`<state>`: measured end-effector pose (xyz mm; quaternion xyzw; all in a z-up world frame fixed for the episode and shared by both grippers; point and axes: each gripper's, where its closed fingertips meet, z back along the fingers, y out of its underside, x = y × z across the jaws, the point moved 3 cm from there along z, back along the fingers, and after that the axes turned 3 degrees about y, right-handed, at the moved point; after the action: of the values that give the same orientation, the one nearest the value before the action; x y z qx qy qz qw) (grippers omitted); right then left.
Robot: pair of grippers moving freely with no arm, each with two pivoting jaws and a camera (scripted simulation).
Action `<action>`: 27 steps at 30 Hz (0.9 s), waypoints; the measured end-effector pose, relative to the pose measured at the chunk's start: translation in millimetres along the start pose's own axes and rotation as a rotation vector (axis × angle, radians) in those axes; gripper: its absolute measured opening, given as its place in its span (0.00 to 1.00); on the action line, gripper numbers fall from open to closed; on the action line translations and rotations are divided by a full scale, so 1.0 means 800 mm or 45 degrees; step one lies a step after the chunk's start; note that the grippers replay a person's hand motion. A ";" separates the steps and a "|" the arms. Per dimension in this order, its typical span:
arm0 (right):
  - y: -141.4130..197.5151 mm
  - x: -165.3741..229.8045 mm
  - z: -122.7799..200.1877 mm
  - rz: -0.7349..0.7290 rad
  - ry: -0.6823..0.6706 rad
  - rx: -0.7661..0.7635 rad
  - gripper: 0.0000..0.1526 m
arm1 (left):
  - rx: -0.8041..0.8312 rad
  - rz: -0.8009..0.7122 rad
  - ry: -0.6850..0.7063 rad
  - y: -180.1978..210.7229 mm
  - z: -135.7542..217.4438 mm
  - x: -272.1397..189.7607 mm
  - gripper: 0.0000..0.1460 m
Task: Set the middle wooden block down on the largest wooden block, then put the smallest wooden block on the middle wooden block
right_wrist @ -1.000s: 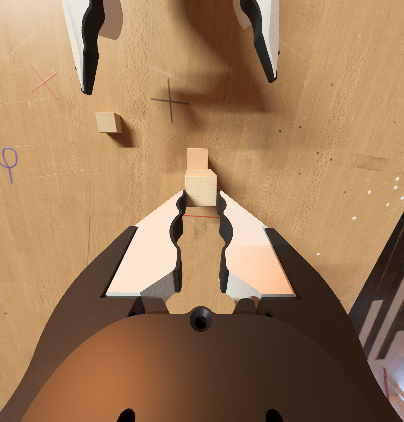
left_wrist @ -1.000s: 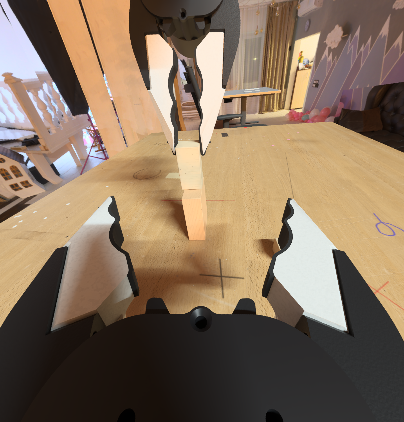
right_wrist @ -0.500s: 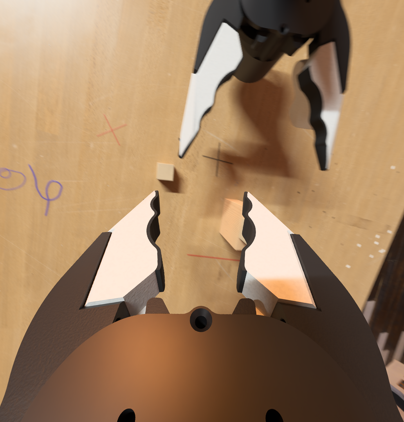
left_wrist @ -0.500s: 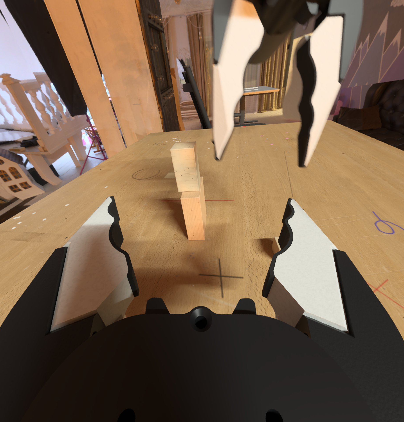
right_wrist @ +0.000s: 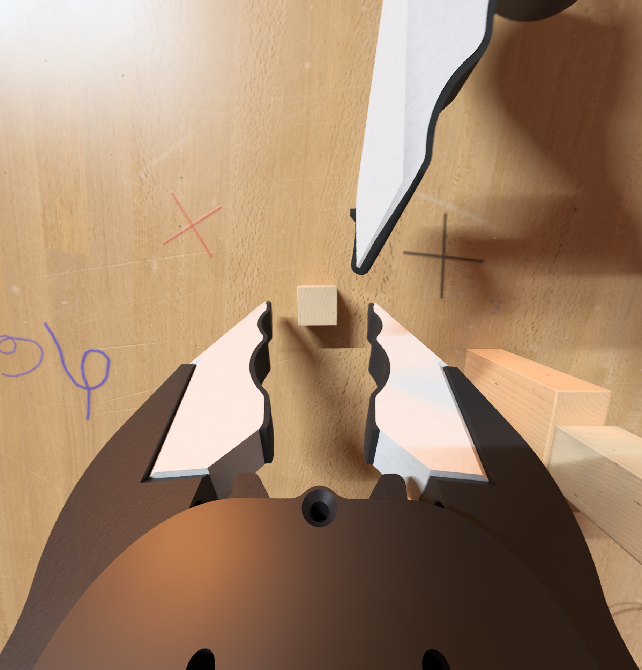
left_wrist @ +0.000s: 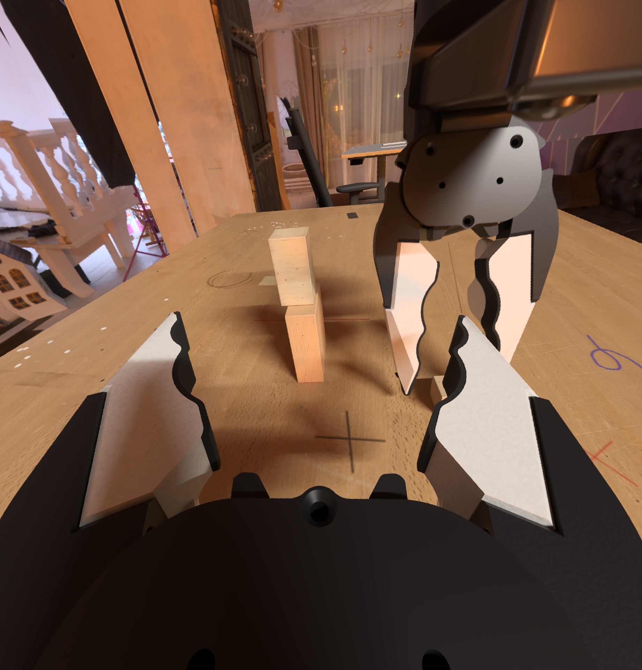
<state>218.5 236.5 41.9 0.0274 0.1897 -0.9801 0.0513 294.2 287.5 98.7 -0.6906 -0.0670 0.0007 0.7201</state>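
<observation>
The largest wooden block (left_wrist: 307, 344) stands upright on the table. The middle wooden block (left_wrist: 292, 266) stands on top of it, shifted a little to the left. Both show at the right edge of the right wrist view, the largest (right_wrist: 529, 391) and the middle (right_wrist: 609, 482). The smallest wooden block (right_wrist: 317, 304) is a small cube on the table. My right gripper (right_wrist: 319, 304) is open and points down, its fingertips on either side of the cube with gaps. My left gripper (left_wrist: 319, 322) is open and empty, low over the table, and its right finger (left_wrist: 493, 417) half hides the cube (left_wrist: 437, 389).
The wooden table (left_wrist: 94, 380) bears a black cross (right_wrist: 443, 256), a red cross (right_wrist: 192, 224) and a purple scribble (right_wrist: 58, 359). One left-gripper finger (right_wrist: 395, 145) hangs just beyond the cube. Wooden planks (left_wrist: 160, 127) and a white dollhouse (left_wrist: 15, 286) stand off the table's left side.
My right gripper let go of the middle block on top of the largest, opened, moved across and came down around the smallest block. My left gripper has stayed put.
</observation>
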 end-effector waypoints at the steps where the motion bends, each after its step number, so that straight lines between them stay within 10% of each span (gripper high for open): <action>1: 0.002 0.001 -0.003 0.004 -0.010 0.002 0.31 | 0.000 0.000 0.000 0.000 0.000 0.000 0.97; 4: 0.004 0.001 -0.001 0.022 -0.024 -0.024 0.14 | -0.001 0.001 0.001 0.000 0.000 0.000 0.97; 17: 0.008 -0.079 0.173 0.087 0.211 -0.022 0.14 | 0.004 -0.005 0.000 0.000 0.000 0.000 0.96; 27: 0.017 -0.132 0.161 0.025 0.146 0.022 0.14 | -0.003 0.006 0.001 0.000 0.000 0.001 0.96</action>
<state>320.8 185.4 164.4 0.0859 0.1836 -0.9780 0.0497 294.7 288.0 99.0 -0.6915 -0.0651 0.0018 0.7194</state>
